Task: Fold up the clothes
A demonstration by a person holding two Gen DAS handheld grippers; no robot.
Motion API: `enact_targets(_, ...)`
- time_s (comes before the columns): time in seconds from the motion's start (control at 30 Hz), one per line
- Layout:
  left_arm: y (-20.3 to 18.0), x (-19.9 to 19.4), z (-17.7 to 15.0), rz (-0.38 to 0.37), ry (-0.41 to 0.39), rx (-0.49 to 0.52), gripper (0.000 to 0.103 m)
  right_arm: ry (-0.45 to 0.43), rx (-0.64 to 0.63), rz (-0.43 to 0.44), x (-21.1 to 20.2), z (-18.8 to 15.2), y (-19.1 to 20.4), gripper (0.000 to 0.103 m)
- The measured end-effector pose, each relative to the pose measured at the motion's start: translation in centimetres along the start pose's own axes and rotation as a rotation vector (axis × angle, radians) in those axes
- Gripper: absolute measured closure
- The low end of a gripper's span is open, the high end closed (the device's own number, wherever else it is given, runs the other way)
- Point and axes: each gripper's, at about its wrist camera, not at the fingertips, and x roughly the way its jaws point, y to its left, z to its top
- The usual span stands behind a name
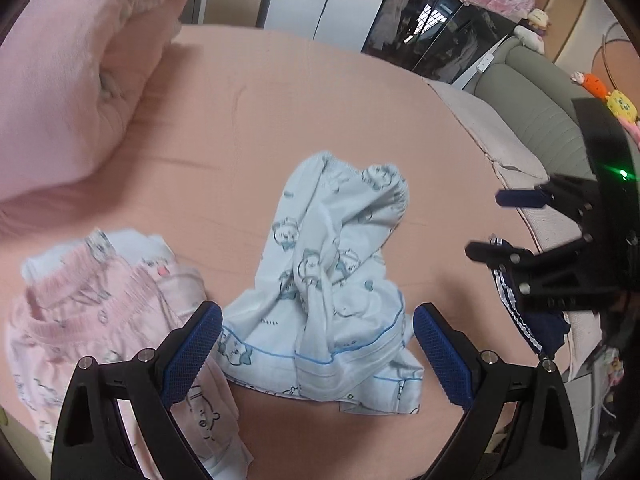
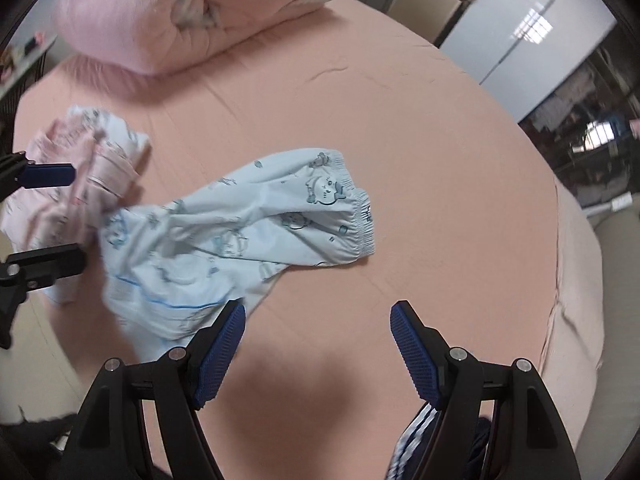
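Observation:
Light blue pyjama trousers (image 1: 332, 280) with a cartoon print lie crumpled in the middle of the pink bed; in the right wrist view the same trousers (image 2: 236, 232) stretch leftward, elastic waistband to the right. My left gripper (image 1: 316, 320) is open above their near hem, nothing between its pads. My right gripper (image 2: 318, 320) is open over bare sheet just right of the hem, holding nothing. It also shows at the right edge of the left wrist view as the right gripper (image 1: 486, 224). The left gripper (image 2: 60, 216) shows at the left edge of the right wrist view.
A pink printed garment (image 1: 100, 312) lies left of the trousers, also seen as the pink garment (image 2: 72, 168). A big pink duvet (image 1: 76, 80) fills the far left of the bed (image 1: 280, 120). A navy garment with white trim (image 1: 520, 320) lies at the right edge.

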Motion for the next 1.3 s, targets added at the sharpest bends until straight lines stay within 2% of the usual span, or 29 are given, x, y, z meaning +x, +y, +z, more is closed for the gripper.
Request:
enact_targets(0.1, 0.9, 1.6, -0.5, -0.004, 0.031, -0.021, 0.005, 0.008, -0.025, 0.008, 2.1, 0.7, -0.4, 0.028)
enact_targets(0.2, 1.7, 3.2, -1.1, 0.030, 0.067, -0.039, 0.005, 0.019, -0.078, -0.015, 3.9, 1.3, -0.4, 0.028)
enact_targets(0.3, 2.2, 4.3, -1.6, 0.012, 0.083, -0.061, 0.005, 0.037, -0.141, -0.037, 5.8, 2.0, -0.7, 0.028)
enact_targets(0.57, 1.1, 6.5, -2.1, 0.015, 0.120, -0.064, 0.005, 0.058, -0.186, -0.056, 10.0, 4.2, -2.7, 0.028)
enact_targets(0.77, 0.3, 6.7, -2.9, 0.065, 0.117, -0.058, 0.005, 0.049, -0.294, -0.068, 11.5, 5.1, -1.8, 0.028)
enact_targets(0.97, 0.8, 6.2, -3.1, 0.042, 0.111, -0.132, 0.005, 0.055, -0.396, -0.086, 12.6, 6.0, -1.3, 0.028)
enact_targets(1.1, 0.7, 5.9, -3.3, 0.049, 0.115, -0.157, 0.005, 0.063, -0.417, -0.070, 13.1, 6.7, -1.7, 0.028)
enact_targets(1.3, 1.1, 5.3, -3.8, 0.061, 0.107, -0.154, 0.006, 0.069, -0.398, 0.030, 13.5, 7.6, -2.5, 0.028)
